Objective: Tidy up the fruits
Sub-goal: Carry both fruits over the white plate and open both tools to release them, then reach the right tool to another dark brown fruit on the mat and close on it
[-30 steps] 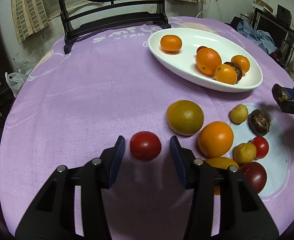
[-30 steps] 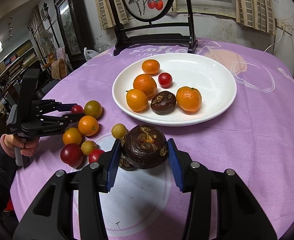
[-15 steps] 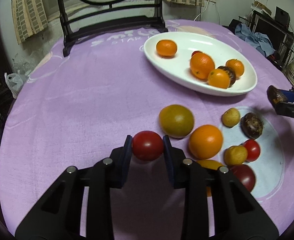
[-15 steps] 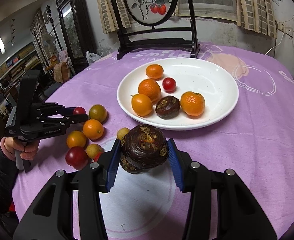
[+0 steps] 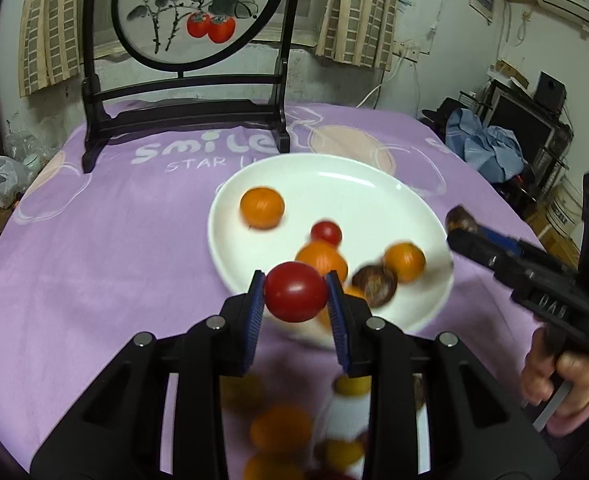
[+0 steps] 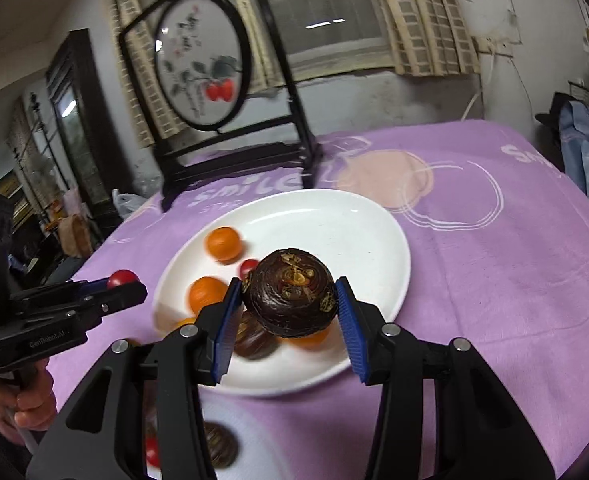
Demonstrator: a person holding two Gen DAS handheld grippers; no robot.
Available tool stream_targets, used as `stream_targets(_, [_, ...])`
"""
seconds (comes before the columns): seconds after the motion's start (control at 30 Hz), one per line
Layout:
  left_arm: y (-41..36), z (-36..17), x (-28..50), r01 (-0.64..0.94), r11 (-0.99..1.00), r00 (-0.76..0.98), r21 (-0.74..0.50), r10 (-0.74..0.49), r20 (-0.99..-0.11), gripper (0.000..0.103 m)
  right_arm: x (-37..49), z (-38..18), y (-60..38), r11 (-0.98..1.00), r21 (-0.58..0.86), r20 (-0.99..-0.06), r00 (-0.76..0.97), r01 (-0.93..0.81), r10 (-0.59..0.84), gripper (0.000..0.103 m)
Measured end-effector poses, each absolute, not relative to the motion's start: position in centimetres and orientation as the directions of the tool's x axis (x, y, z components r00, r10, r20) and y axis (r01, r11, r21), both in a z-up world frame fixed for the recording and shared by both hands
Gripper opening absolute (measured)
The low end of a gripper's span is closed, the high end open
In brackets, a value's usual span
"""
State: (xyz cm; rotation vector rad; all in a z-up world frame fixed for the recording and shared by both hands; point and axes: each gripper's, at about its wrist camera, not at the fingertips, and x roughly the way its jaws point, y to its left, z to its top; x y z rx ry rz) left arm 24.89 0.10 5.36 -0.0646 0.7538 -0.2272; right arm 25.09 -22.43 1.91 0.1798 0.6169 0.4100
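Observation:
My left gripper (image 5: 295,300) is shut on a red tomato (image 5: 295,297), held in the air just before the near rim of the white plate (image 5: 374,196). My right gripper (image 6: 289,301) is shut on a dark brown round fruit (image 6: 290,293), lifted over the near side of the same plate (image 6: 366,236). The plate carries oranges (image 5: 261,207), a small red tomato (image 5: 326,232) and another dark fruit (image 5: 374,285). From the left wrist, the right gripper (image 5: 460,226) comes in from the right with its dark fruit. From the right wrist, the left gripper (image 6: 124,282) shows at the left with the tomato.
More loose fruit (image 5: 280,430) lies blurred on the purple tablecloth (image 5: 114,240) beneath my left gripper, and a dark fruit (image 6: 218,444) lies under my right one. A black-framed round screen (image 5: 186,12) stands on the table behind the plate. A person's hand (image 5: 554,384) holds the right gripper's handle.
The left gripper closed on the red tomato, then lifted it off the cloth and carried it toward the plate. The right gripper moved with its dark fruit over the plate's near side.

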Motion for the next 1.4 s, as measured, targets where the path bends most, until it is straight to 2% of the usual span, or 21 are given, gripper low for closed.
stream_targets(0.13, [-0.4,4.6,27.5,0.144,0.979,0.688,-0.143,-0.203,-0.697,0.031,26.9,1.1,-22.3,0.9,0.302,-0.533,0.726,-0.315,0.433,0.048])
stream_targets(0.2, [-0.2,4.1,28.5,0.114,0.978,0.673,-0.175,-0.205,-0.711,0.034,27.0,0.8,-22.3,0.896,0.311,-0.531,0.724,-0.317,0.44,0.058])
stream_targets(0.23, [0.0,3.8,29.0,0.091,0.974,0.655,-0.206,-0.214,-0.725,0.061,26.8,0.9,-22.2,0.897,0.307,-0.538,0.719,-0.319,0.44,0.059])
stream_targets(0.27, [0.3,3.8,29.0,0.069,0.971,0.651,-0.23,-0.218,-0.727,0.082,26.6,1.1,-22.2,0.896,0.305,-0.538,0.717,-0.324,0.443,0.059])
stream_targets(0.33, [0.7,4.7,28.1,0.067,0.97,0.681,-0.233,-0.215,-0.7,0.083,25.6,2.0,-22.4,0.893,0.301,-0.514,0.733,-0.334,0.447,0.059])
stream_targets(0.47, [1.6,6.7,25.9,0.072,0.974,0.72,-0.216,-0.201,-0.664,0.095,23.8,3.0,-22.3,0.868,0.315,-0.504,0.707,-0.384,0.496,0.065])
stream_targets(0.57, [2.6,6.7,24.0,0.064,0.977,0.73,-0.205,-0.186,-0.658,0.096,22.3,3.0,-21.4,0.853,0.279,-0.53,0.67,-0.441,0.52,0.065])
stream_targets(0.73, [4.3,5.5,21.2,0.003,0.99,0.738,-0.138,-0.095,-0.668,0.096,20.0,1.9,-19.5,0.857,0.174,-0.582,0.651,-0.485,0.487,0.065])
stream_targets(0.97, [6.2,4.9,18.4,-0.029,0.987,0.739,-0.155,-0.083,-0.669,0.097,17.9,-0.2,-17.6,0.817,0.113,-0.674,0.561,-0.565,0.481,0.065])
stream_targets(1.3, [6.5,5.2,16.9,-0.034,0.99,0.758,-0.139,-0.065,-0.649,0.097,17.8,-2.3,-16.2,0.798,0.065,-0.734,0.513,-0.6,0.446,0.065])
stream_targets(1.4, [6.4,5.3,16.9,-0.033,0.989,0.76,-0.143,-0.068,-0.646,0.097,18.1,-3.0,-15.8,0.799,0.059,-0.755,0.497,-0.599,0.428,0.061])
